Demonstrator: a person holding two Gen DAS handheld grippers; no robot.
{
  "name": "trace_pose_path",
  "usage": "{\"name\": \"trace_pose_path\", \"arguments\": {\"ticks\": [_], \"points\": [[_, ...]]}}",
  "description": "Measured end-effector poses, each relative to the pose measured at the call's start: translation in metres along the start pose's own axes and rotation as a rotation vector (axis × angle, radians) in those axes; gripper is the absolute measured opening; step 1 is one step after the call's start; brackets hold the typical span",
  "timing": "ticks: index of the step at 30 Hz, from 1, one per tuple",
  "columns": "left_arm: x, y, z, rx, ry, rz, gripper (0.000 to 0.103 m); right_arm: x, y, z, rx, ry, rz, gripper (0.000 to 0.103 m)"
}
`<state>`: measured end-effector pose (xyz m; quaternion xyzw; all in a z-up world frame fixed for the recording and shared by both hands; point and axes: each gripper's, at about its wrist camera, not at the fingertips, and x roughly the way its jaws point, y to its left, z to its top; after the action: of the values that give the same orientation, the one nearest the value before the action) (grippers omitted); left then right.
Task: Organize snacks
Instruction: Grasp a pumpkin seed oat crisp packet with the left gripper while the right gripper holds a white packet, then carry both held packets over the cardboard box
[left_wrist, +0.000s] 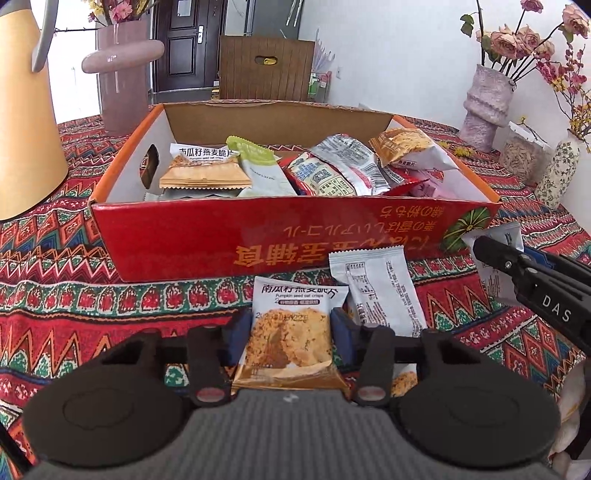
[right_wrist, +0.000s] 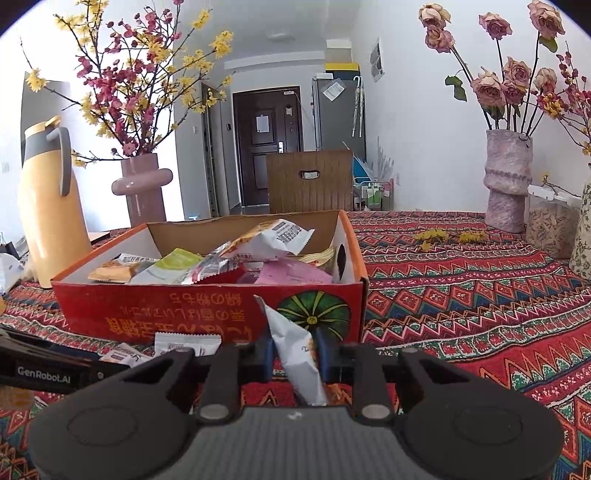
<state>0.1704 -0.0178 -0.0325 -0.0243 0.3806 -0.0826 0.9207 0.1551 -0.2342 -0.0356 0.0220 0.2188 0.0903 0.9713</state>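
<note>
Both jaws closed on snack packets

Patterned red cloth covering the tabletop; yellow flask far left, pink vase beside it, mauve ribbed vase of roses far right, wooden chair and dark door beyond.
</note>
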Motion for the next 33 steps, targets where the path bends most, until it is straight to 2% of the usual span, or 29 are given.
{"name": "trace_pose_path", "arguments": {"ticks": [18,33], "points": [[-0.035,-0.002,-0.004,0.012,-0.089,0.018,0.045,-0.008,0.001,0.002,0.0,-0.031,0.013,0.015],[-0.063,-0.004,0.011,0.022,-0.188,0.015,0.046,-0.026,0.005,0.021,-0.005,-0.096,0.04,0.014]]}}
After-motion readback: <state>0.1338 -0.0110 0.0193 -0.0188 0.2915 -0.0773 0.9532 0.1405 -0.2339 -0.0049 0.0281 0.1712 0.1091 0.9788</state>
